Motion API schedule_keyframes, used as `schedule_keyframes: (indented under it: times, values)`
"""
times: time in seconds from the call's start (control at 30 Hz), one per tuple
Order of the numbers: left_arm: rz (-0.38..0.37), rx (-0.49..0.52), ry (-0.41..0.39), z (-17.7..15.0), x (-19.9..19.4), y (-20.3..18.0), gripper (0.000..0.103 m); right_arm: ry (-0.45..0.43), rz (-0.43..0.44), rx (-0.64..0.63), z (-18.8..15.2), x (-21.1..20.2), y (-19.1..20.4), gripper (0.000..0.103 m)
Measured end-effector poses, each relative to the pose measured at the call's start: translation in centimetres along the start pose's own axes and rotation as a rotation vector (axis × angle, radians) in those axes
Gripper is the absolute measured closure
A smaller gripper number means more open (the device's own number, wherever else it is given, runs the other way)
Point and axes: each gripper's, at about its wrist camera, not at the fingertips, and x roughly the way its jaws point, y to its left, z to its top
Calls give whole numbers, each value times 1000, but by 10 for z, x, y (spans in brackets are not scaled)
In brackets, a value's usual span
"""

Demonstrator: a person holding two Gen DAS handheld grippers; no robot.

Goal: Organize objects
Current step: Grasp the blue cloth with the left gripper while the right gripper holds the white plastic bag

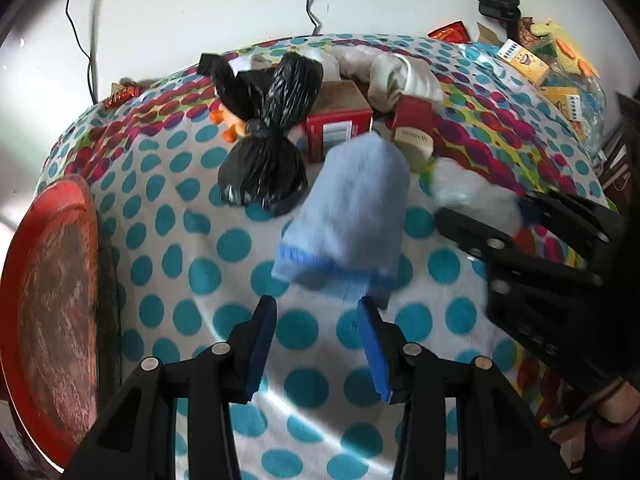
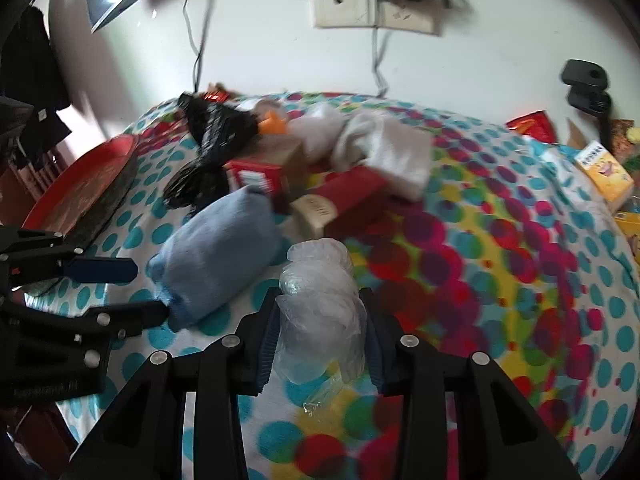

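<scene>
Two hand-held grippers work over a tabletop [image 1: 168, 216] covered in a dotted cloth. In the right wrist view, the right hand-held gripper [image 2: 320, 328] is closed on a crumpled clear plastic bag [image 2: 320, 320] at lower centre of the frame, its blue pads pressing both sides of the bag. In the left wrist view the same bag [image 1: 468, 192] shows at centre right, between the black fingers of that gripper.

Just left of the bag lies a light blue cloth [image 2: 216, 252], soft and rolled, with a darker blue hem at its near end. In the left wrist view this cloth [image 1: 352, 208] sits at the middle of the frame, just ahead of the left hand-held gripper [image 1: 320, 324], whose jaws stand apart with nothing between them; the cloth's hem lies near the fingertips, and whether they touch it cannot be told.

Behind the cloth, toward the upper centre, stand a red box [image 1: 340, 128] and a cream bottle with a red wrapper [image 1: 416, 136]. A tied black plastic bag [image 1: 268, 148] lies to the left of the box, and white cloths [image 1: 396, 72] are heaped behind it. A red tray [image 1: 52, 280] fills the left edge. Yellow cartons [image 1: 524, 60] lie at upper right, near the white wall [image 1: 180, 0].
</scene>
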Motion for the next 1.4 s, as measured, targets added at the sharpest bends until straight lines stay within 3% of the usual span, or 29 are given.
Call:
schedule_keyframes:
  times: [0.1, 0.33, 0.6, 0.9, 1.03, 1.1, 1.27, 1.4]
  values:
    - [-12, 3, -14, 8, 1, -5, 60, -22, -48, 8, -3, -9, -17, 67]
    - [-38, 41, -26, 30, 11, -19, 60, -5, -12, 119, -8, -8, -52, 67]
    - [24, 94, -47, 42, 26, -29, 59, 4, -5, 128, -8, -4, -55, 67]
    - [-3, 35, -84, 41, 28, -23, 55, 10, -29, 110, -8, -2, -51, 66]
    - [25, 18, -95, 38, 27, -27, 55, 13, -36, 105, -7, -1, -51, 66]
    - [41, 10, -99, 37, 26, -30, 57, 14, -41, 102, -8, -1, -49, 66]
    - [32, -39, -106, 33, 23, -34, 78, 15, -47, 98, -7, -1, -50, 66]
    - [23, -48, -95, 30, 19, -33, 82, 17, -57, 91, -7, -1, -48, 66]
